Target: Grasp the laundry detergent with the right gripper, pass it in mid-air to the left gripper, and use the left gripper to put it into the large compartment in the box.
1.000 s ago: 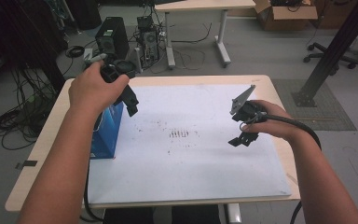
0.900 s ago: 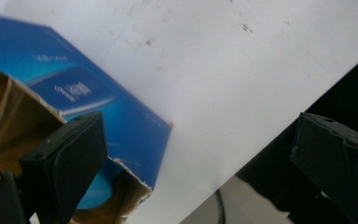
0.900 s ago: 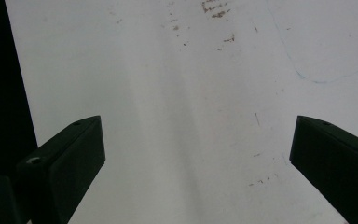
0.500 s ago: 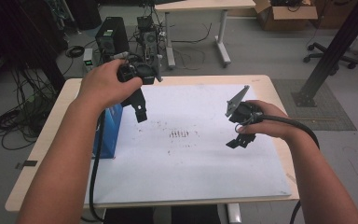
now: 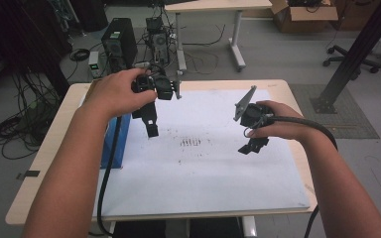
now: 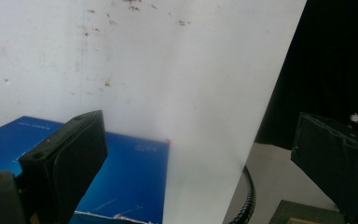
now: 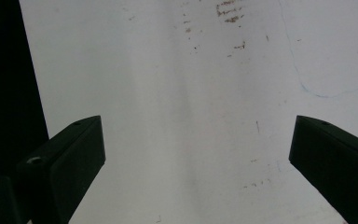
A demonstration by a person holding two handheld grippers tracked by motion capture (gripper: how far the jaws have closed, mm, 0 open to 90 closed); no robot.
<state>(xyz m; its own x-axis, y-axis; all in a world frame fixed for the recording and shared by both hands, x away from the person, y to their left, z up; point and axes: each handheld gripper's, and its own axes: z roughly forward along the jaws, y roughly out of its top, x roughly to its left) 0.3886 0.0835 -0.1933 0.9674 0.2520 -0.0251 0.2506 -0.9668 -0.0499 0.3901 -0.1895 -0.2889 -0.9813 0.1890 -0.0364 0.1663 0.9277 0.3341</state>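
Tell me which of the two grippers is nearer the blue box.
The left gripper. It hangs just beside the blue box at the white sheet's left edge, while the right gripper is across the sheet, far from the box.

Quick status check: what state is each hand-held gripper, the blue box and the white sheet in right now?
Left hand-held gripper: open, holding nothing, above the sheet near the box.
Right hand-held gripper: open, holding nothing, over the sheet.
Blue box: closed, at the sheet's left edge, untouched.
White sheet: flat on the table, speckled with dark marks.
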